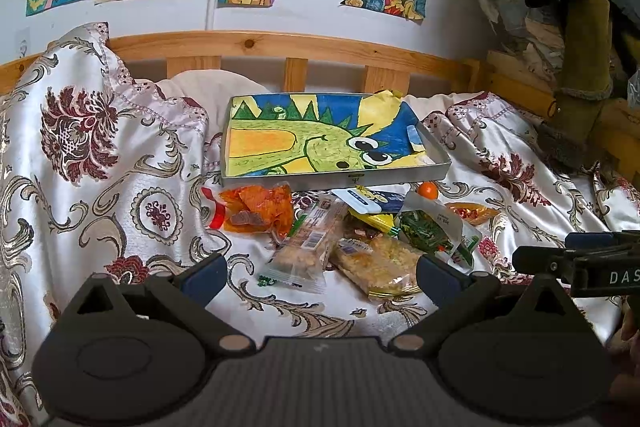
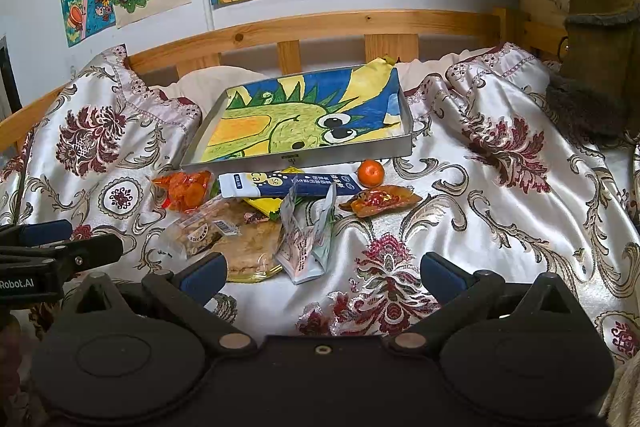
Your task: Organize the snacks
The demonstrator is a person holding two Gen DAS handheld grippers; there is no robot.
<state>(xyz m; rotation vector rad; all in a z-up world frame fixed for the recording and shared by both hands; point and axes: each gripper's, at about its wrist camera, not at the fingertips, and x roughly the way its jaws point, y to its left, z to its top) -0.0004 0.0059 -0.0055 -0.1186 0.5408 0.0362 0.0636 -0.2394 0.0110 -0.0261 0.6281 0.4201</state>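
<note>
A pile of snack packets lies on the bed in front of a metal tray point(image 1: 436, 157) point(image 2: 406, 135) lined with a dragon drawing. In the pile are an orange chip bag point(image 1: 256, 207) point(image 2: 188, 189), a clear biscuit packet point(image 1: 304, 251) point(image 2: 200, 231), a flat cracker pack point(image 1: 380, 263) point(image 2: 252, 247), a blue and white packet point(image 2: 288, 185) point(image 1: 372, 199), a green packet point(image 1: 432, 231), a small orange point(image 1: 427, 190) point(image 2: 370, 173) and a red-orange packet point(image 2: 380, 201) point(image 1: 472, 213). My left gripper point(image 1: 320, 277) is open and empty just before the pile. My right gripper point(image 2: 320, 277) is open and empty to the pile's right.
A patterned satin cover point(image 1: 100, 167) point(image 2: 520, 187) is bunched up on both sides. A wooden bed rail point(image 1: 296, 47) point(image 2: 320, 23) runs behind the tray. Drawings hang on the wall. Dark clothes point(image 1: 580, 87) hang at the right.
</note>
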